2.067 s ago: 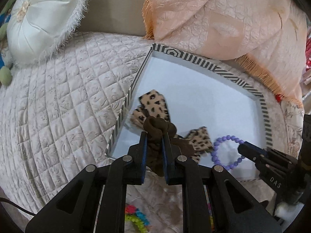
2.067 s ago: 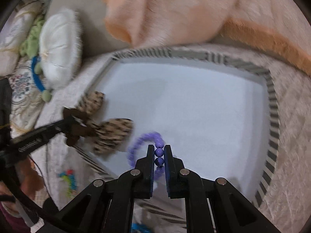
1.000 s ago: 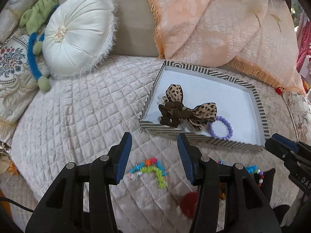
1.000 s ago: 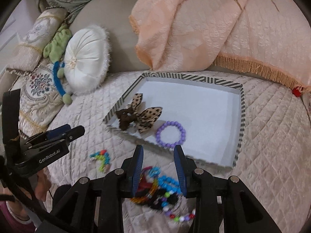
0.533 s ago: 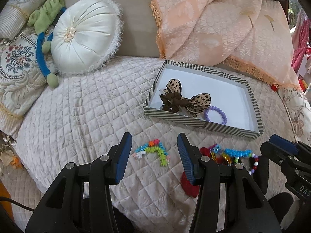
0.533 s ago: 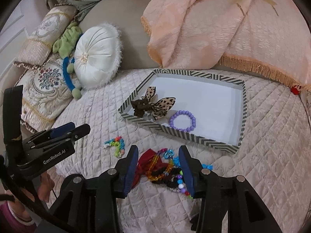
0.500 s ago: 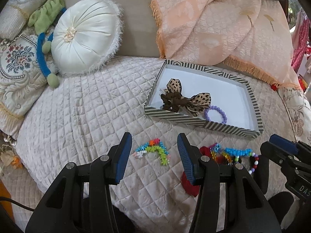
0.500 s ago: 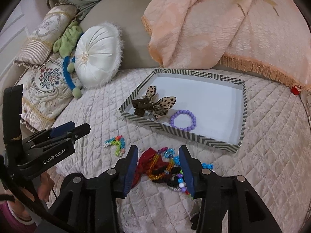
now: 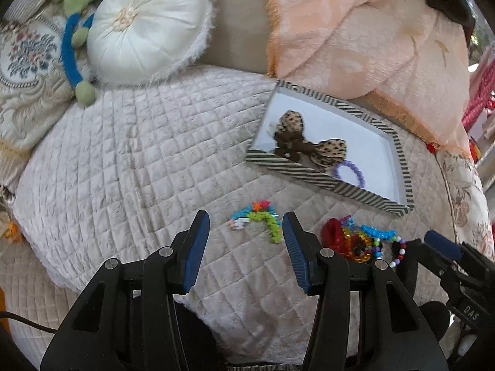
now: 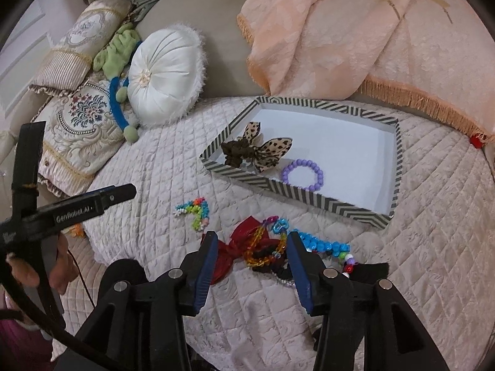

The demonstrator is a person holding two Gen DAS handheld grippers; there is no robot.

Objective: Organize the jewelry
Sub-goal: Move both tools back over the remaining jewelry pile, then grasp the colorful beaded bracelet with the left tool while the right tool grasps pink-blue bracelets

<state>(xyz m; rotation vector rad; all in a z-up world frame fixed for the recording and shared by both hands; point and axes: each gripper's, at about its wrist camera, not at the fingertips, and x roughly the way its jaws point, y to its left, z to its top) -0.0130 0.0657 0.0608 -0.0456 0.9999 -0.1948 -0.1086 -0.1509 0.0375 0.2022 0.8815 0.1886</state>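
A striped tray [image 9: 309,173] [image 10: 297,196] lies on the quilted bed and holds a leopard-print bow scrunchie [image 9: 309,147] [image 10: 263,151] and a purple bead bracelet [image 9: 349,171] [image 10: 303,174]. In front of the tray lie a multicoloured bead bracelet [image 9: 256,219] [image 10: 195,211] and a tangled pile of jewelry with a red bow [image 9: 355,239] [image 10: 272,247]. My left gripper [image 9: 244,225] is open and empty, just before the multicoloured bracelet. My right gripper [image 10: 250,247] is open and empty, its jaws on either side of the pile.
A round white cushion [image 9: 145,27] [image 10: 167,74], an embroidered pillow [image 10: 77,123] and a green-and-blue soft toy [image 10: 119,71] lie at the back left. A peach blanket [image 9: 371,40] [image 10: 355,31] is draped behind the tray. The bed edge drops off at the front.
Both grippers let go of the scrunchie and the purple bracelet in the tray, opened and drew back. Since then they have come down closer to the loose jewelry on the quilt.
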